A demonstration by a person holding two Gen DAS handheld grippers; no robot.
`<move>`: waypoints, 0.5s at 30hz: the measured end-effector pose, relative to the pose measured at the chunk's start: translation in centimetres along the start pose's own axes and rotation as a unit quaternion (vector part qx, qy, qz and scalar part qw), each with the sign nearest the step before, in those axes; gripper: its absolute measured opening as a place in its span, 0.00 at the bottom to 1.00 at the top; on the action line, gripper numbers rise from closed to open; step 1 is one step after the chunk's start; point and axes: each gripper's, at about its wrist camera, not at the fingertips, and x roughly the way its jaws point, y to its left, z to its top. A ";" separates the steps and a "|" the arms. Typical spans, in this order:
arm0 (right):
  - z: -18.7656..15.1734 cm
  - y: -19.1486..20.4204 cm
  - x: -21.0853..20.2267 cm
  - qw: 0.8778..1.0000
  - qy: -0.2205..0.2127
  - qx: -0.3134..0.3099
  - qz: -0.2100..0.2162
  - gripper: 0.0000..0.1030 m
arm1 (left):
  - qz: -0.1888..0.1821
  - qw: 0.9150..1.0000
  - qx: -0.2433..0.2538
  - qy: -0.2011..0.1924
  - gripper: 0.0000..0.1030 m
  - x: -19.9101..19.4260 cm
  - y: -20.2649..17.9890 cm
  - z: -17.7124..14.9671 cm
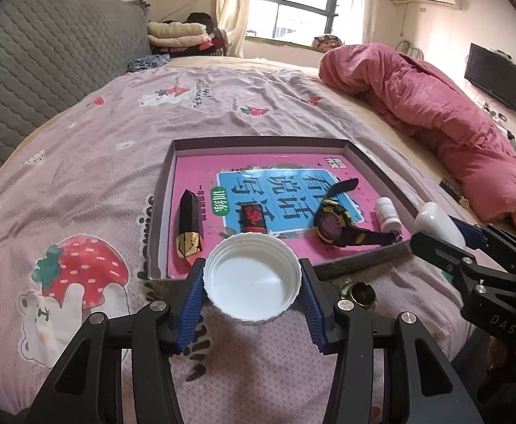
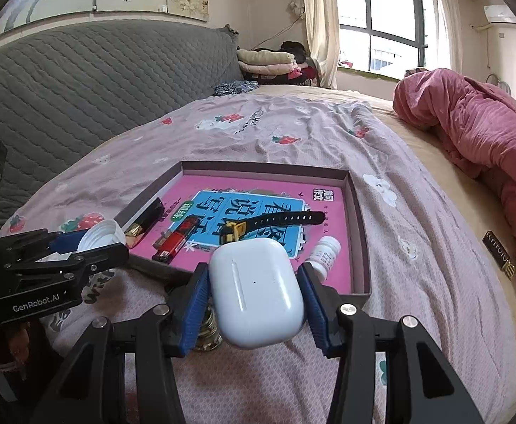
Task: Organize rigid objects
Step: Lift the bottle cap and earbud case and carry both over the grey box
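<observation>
My left gripper is shut on a white ribbed jar lid and holds it just before the near edge of a shallow box tray with a pink book inside. My right gripper is shut on a white earbud case, also near the tray's front edge. In the tray lie a black and gold faceted piece, a red and black lighter, a black and yellow watch and a small white bottle.
A small round glass jar stands on the bedsheet just before the tray, between the grippers. A pink quilt lies bunched at the right. A grey headboard and folded clothes are at the far left.
</observation>
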 end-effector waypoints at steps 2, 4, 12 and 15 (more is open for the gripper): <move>0.3 -0.2 0.2 1.000 -0.004 0.000 -0.006 0.49 | 0.002 1.000 -0.005 0.001 0.50 0.5 0.4 0.3; 0.7 -0.5 0.4 1.000 -0.007 0.004 -0.009 0.49 | 0.004 1.000 -0.009 -0.001 0.50 0.8 0.6 0.6; 2.0 -1.2 2.4 1.000 -0.002 0.016 -0.025 0.49 | 0.011 1.000 -0.014 -0.008 0.50 2.7 1.3 2.3; 2.3 -1.1 3.5 0.999 0.005 0.015 -0.031 0.49 | 0.012 1.000 -0.012 -0.001 0.50 3.6 1.3 2.6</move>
